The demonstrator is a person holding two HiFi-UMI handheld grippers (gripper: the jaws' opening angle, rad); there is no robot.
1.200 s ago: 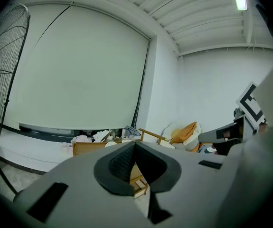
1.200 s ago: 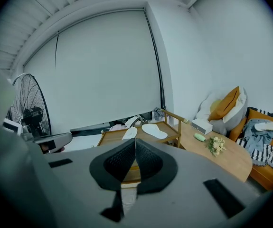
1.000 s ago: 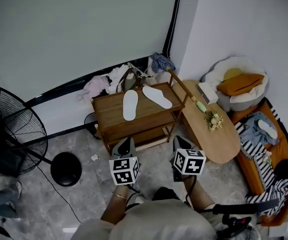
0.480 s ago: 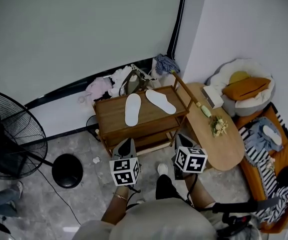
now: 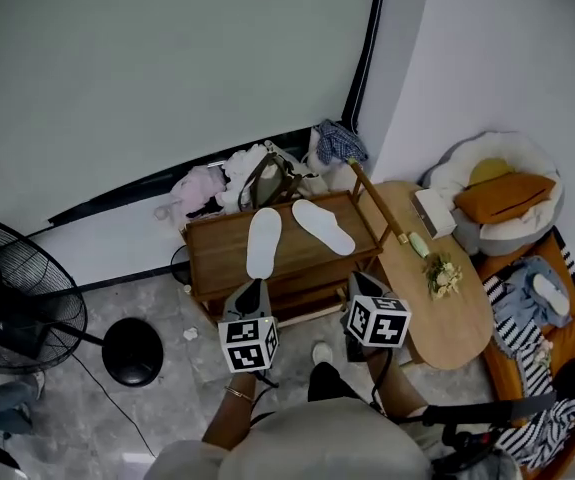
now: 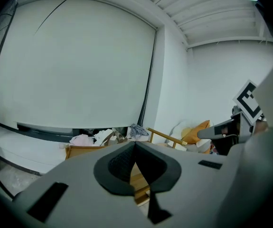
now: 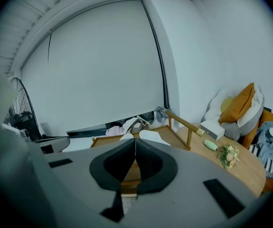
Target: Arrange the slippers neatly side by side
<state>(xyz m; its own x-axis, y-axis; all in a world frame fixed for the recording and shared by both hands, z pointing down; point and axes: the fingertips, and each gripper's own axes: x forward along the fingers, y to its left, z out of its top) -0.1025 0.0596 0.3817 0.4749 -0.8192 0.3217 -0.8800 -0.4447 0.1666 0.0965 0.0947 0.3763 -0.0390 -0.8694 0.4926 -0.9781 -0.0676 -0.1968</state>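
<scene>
Two white slippers lie soles up on top of a low wooden rack (image 5: 212, 258). The left slipper (image 5: 263, 241) points straight back, the right slipper (image 5: 323, 226) is angled away from it, and a gap lies between them. My left gripper (image 5: 252, 290) hovers in front of the rack's near edge, shut and empty. My right gripper (image 5: 358, 282) is level with it near the rack's front right corner, also shut with nothing held. In the right gripper view, both slippers (image 7: 150, 136) peek over the closed jaws. In the left gripper view, the jaws hide them.
A standing fan (image 5: 12, 308) with a round base (image 5: 132, 351) is at the left. Clothes (image 5: 235, 166) are piled behind the rack. An oval wooden table (image 5: 445, 313) with flowers (image 5: 442, 275) stands at the right, and a cushion bed (image 5: 507, 196) and a seated person (image 5: 557, 413) are beyond it.
Both grippers have moved forward toward the rack, which now sits closer to their tips. Both stay shut. The slippers have not moved on the rack.
</scene>
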